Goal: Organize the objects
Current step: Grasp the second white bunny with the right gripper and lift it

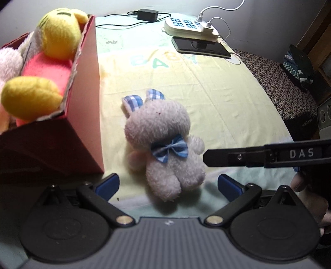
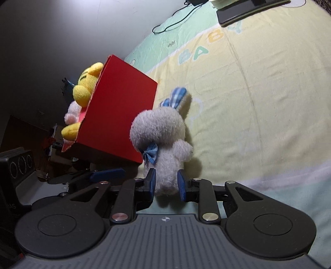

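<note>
A pale plush bunny (image 1: 163,142) with blue checked ears and a blue bow lies on the yellow baby blanket (image 1: 227,93), just right of a red box (image 1: 86,103). The box holds a yellow plush (image 1: 60,35) in a pink top and a pale pink plush (image 1: 8,62). My left gripper (image 1: 168,184) is open, its blue pads wide on either side of the bunny's legs without touching them. In the right wrist view my right gripper (image 2: 166,184) has its pads against the bunny's (image 2: 161,132) lower body. Its black finger (image 1: 227,158) comes in from the right.
At the blanket's far edge lie a white power strip (image 1: 190,27) with plugged chargers, a dark phone (image 1: 202,48) and a black adapter (image 1: 148,15) with cables. A patterned cover (image 1: 279,87) runs along the right. A hand (image 1: 310,198) shows at lower right.
</note>
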The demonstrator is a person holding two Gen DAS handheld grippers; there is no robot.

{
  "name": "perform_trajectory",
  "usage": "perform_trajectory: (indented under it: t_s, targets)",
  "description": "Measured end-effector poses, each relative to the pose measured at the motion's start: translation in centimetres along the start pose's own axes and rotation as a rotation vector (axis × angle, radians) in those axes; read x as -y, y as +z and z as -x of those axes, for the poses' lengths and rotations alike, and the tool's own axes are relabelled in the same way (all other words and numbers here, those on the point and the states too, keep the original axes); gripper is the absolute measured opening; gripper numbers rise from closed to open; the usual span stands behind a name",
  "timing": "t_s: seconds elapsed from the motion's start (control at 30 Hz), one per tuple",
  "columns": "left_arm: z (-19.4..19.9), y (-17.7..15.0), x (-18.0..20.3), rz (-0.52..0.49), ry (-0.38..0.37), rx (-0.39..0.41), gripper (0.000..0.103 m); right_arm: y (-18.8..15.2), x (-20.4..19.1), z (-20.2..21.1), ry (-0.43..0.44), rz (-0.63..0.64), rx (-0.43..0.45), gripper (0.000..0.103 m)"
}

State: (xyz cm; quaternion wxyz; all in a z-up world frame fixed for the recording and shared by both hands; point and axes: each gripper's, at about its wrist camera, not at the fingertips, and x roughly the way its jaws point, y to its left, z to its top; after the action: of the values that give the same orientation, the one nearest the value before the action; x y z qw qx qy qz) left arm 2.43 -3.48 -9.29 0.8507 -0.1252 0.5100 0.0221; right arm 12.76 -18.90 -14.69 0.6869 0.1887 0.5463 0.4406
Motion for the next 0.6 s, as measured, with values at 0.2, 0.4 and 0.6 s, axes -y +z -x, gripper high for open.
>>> perform_trajectory:
  t_s: [0.2,0.4,0.6]
  targets:
    - [-1.8,1.5,0.3,0.026,0.008,-0.023,0.098,1.9,0.4,-2.1,-0.02,0.003,0.022,0.036]
    - [-3.9,2.1,0.8,0.011,0.019,-0.062,0.09,2.7,0.4,-5.0,0.035,0.021,-0.052,0.047]
    - [-4.6,2.3,0.3,0.031,0.01,-0.076,0.087,3.2,1.2,-6.7,0.098,-0.026,-0.101,0.049]
